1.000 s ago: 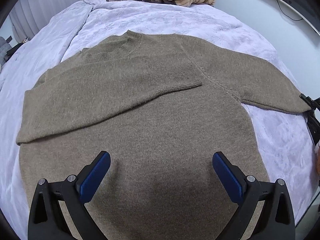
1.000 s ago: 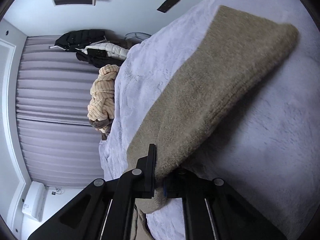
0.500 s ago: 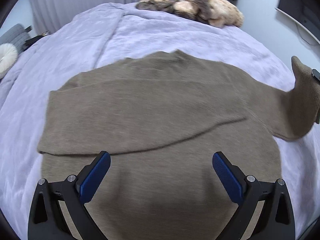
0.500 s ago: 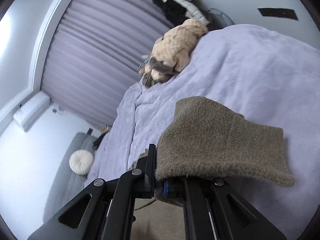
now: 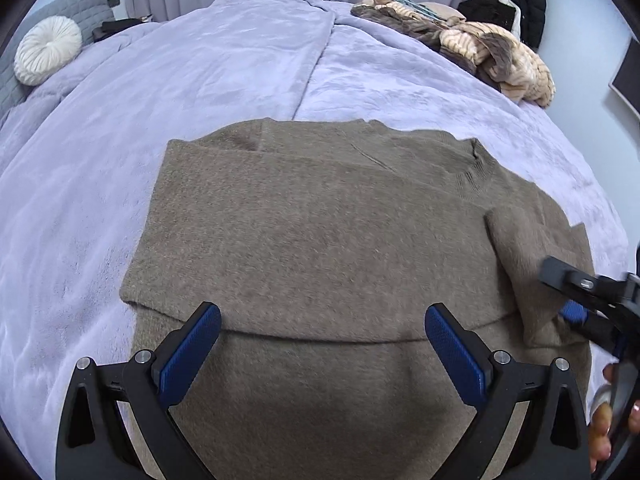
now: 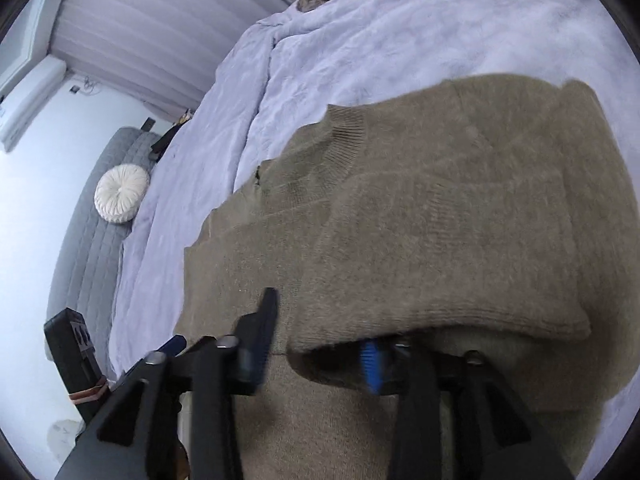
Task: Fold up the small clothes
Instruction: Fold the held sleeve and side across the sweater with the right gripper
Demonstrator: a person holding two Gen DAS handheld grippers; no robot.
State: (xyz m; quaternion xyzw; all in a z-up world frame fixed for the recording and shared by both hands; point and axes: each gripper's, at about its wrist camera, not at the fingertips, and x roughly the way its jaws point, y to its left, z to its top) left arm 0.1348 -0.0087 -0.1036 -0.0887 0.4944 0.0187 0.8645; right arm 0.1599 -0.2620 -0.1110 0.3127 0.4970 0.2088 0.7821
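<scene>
Since the earlier frames, the right sleeve [image 5: 524,264] has been carried from the bed's right edge inward and now lies across the body of the brown sweater [image 5: 320,232], on top of the left sleeve [image 5: 280,240] that was already folded over. The right gripper [image 6: 320,340], which was pinching the sleeve cuff, has just been opening its jaws; the cuff still drapes loosely over the blue-padded finger [image 6: 370,364], with the other finger standing clear of the cloth. In the left wrist view this gripper shows at the right edge, beside a person's hand [image 5: 608,420].

The left gripper [image 5: 320,352] hovers over the lower part of the sweater with its blue pads wide apart and nothing between them.

The sweater lies flat near the bed's near edge on a lilac blanket [image 5: 200,80], collar [image 6: 344,136] toward the far side. A heap of beige and brown clothes [image 5: 472,44] sits at the bed's far right corner. A round white cushion [image 5: 46,50] rests on a grey sofa beyond the bed's left edge.
</scene>
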